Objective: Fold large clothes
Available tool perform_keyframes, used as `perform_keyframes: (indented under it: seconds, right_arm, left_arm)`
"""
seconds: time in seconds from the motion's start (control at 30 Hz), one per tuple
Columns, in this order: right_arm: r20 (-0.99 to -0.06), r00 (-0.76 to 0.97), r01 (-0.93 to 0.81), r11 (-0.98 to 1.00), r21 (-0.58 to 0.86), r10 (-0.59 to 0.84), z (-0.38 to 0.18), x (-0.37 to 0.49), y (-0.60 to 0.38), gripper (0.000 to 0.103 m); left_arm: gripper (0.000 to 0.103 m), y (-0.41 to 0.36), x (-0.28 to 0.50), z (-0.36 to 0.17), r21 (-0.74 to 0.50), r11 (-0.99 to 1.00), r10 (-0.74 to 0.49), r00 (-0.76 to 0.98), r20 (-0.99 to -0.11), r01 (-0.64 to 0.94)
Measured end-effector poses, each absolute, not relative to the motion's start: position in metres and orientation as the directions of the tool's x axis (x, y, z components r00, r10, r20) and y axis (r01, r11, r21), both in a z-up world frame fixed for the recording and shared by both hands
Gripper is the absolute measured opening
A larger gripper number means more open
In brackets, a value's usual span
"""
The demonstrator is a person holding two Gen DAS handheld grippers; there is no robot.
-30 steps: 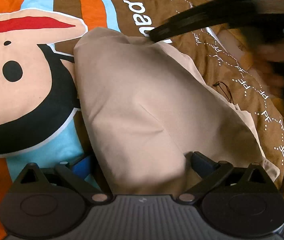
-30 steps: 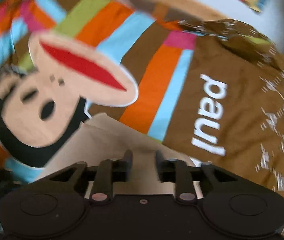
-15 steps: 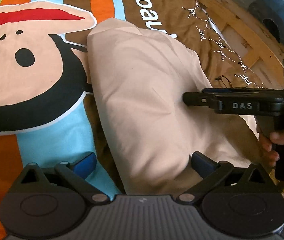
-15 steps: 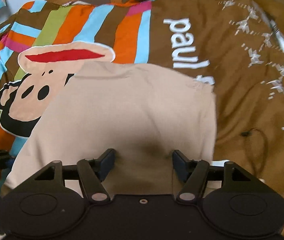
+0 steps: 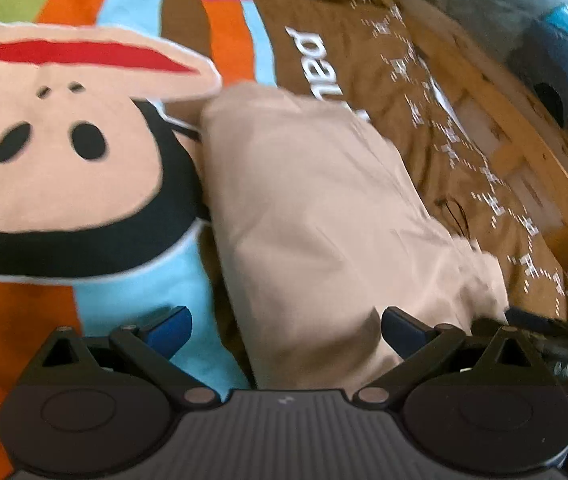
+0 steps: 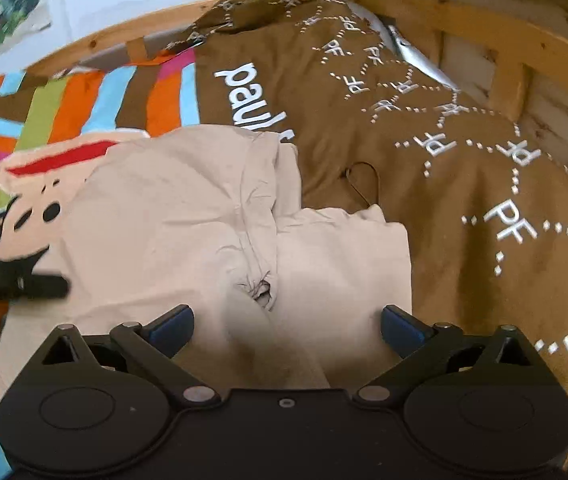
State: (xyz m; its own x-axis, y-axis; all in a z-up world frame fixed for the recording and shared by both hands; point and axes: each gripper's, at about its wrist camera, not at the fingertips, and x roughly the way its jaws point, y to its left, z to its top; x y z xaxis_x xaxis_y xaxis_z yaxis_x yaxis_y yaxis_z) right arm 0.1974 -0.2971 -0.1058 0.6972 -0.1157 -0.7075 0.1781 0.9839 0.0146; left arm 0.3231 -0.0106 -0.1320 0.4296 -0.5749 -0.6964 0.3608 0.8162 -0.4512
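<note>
Only right view shows beige garment (image 6: 187, 216) hole, wall posters (image 6: 11, 0)

Wooden bed (image 6: 480, 20): striped monkey-print duvet (image 6: 424, 168) carrying beige garment (image 6: 187, 216).

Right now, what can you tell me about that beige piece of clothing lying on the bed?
The beige garment is plain, soft woven-looking cloth without print. It lies folded into a long bundle on the striped cartoon bedcover, overlapping the cover's brown part. The right view shows creases, a layered edge and a small dark gathered pucker near the middle. Its near end sits between the open fingers of both the left tool and the right tool; neither is closed on it.
</note>
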Motion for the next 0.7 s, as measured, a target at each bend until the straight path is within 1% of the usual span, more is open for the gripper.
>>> perform_keyframes:
  seconds: [0.07,0.2,0.27,0.43,0.57,0.63,0.7]
  right_arm:
    - [-0.692,0.709,0.182,0.983,-0.012,-0.139,-0.104,0.196,-0.296,0.102]
    - [-0.7,0.705,0.174,0.985,0.014,-0.115,-0.11,0.193,-0.302,0.102]
    - [-0.709,0.697,0.179,0.984,0.024,-0.109,-0.116,0.193,-0.304,0.102]
    - [-0.717,0.689,0.178,0.984,0.025,-0.106,-0.122,0.198,-0.306,0.102]
    - [-0.72,0.686,0.178,0.984,0.027,-0.105,-0.124,0.199,-0.308,0.102]
    - [-0.721,0.685,0.177,0.984,0.023,-0.106,-0.125,0.199,-0.307,0.102]
    - [-0.723,0.682,0.176,0.984,0.016,-0.11,-0.126,0.2,-0.306,0.102]
  left_arm:
    - [0.102,-0.008,0.327,-0.132,-0.449,0.824,-0.565,0.446,-0.694,0.346]
    - [0.102,-0.004,0.329,-0.141,-0.483,0.802,-0.596,0.412,-0.689,0.353]
    - [0.102,-0.001,0.325,-0.144,-0.494,0.779,-0.622,0.371,-0.69,0.386]
    - [0.102,-0.002,0.306,-0.137,-0.477,0.729,-0.665,0.345,-0.662,0.49]
    - [0.103,-0.016,0.301,-0.141,-0.403,0.746,-0.619,0.328,-0.714,0.53]
    - [0.103,-0.016,0.305,-0.144,-0.424,0.747,-0.621,0.307,-0.722,0.513]
    - [0.103,-0.016,0.304,-0.145,-0.415,0.75,-0.614,0.308,-0.727,0.516]
